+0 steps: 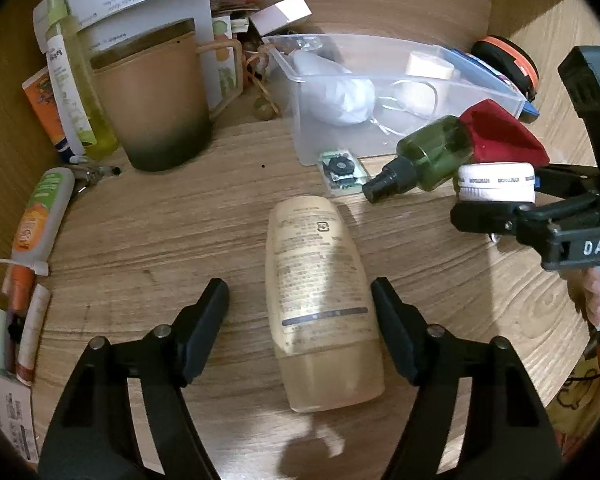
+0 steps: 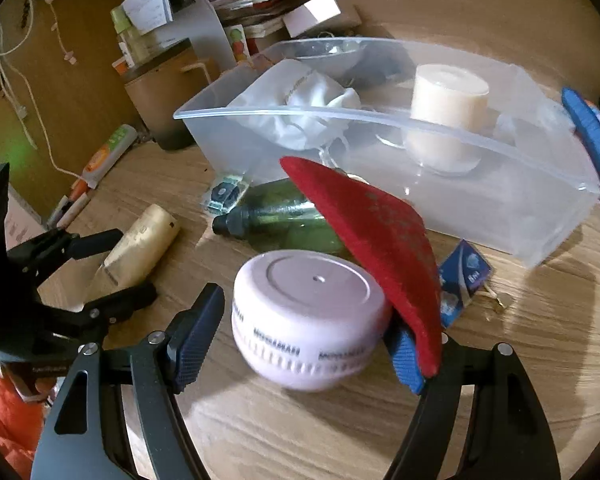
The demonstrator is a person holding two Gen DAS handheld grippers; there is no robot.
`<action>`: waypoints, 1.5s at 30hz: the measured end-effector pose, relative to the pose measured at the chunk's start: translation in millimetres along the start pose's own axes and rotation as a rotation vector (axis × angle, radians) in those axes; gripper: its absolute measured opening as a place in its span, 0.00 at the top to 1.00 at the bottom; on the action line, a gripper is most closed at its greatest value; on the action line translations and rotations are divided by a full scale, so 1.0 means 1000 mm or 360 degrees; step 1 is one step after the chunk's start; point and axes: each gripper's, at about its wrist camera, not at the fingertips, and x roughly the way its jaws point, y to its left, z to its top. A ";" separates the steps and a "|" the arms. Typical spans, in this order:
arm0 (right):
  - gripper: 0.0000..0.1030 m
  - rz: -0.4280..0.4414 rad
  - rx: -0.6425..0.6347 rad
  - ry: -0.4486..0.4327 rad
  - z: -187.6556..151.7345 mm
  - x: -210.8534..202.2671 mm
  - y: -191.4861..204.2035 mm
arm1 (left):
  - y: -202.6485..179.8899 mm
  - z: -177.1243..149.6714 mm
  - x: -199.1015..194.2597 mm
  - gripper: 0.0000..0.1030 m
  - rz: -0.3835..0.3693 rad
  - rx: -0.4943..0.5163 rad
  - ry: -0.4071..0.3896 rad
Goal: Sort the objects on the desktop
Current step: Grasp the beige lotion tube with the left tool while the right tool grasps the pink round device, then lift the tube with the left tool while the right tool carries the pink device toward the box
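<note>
Right wrist view: right hand-held gripper [image 2: 300,336] sits released around the white jar [image 2: 306,316] at lower centre, red pouch [image 2: 376,248] draped over one finger. I'd nudge that clear, then lift toward the clear bin [image 2: 500,204]. Left hand-held gripper [image 1: 300,328] straddles the beige bottle [image 1: 320,292], also released.

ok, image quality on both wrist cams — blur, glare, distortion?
Left wrist view: strong fisheye bend, dark corners; the lying cream plastic bottle is soft, with a bright patch on its label. Right wrist view: the round white jar is smeared and its lettering unreadable; the clear plastic bin rim curves with distortion.
</note>
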 end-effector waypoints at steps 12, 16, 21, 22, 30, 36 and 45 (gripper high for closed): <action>0.41 0.0048 0.0016 -0.0038 -0.015 -0.006 0.001 | 0.001 -0.005 -0.007 0.53 -0.0066 0.0006 -0.0043; 0.41 0.0095 0.0054 -0.0070 -0.019 -0.014 -0.002 | 0.003 -0.005 -0.014 0.55 -0.0018 -0.0012 -0.0101; 0.41 0.0096 0.0041 -0.0125 -0.019 -0.030 0.003 | 0.006 0.000 -0.035 0.70 -0.0065 -0.0018 -0.0190; 0.41 0.0101 0.0031 -0.0135 -0.019 -0.034 0.004 | 0.005 0.001 -0.036 0.70 -0.0054 -0.0004 -0.0197; 0.41 0.0089 -0.0043 -0.0198 -0.023 -0.054 0.013 | 0.011 0.002 -0.026 0.65 -0.0100 -0.0051 -0.0116; 0.41 0.0095 -0.0042 -0.0187 -0.026 -0.054 0.011 | 0.013 0.003 -0.007 0.55 -0.0196 -0.0087 0.0007; 0.41 0.0108 -0.0060 -0.0227 -0.025 -0.064 0.012 | 0.002 0.011 0.001 0.55 -0.0072 -0.0014 0.0006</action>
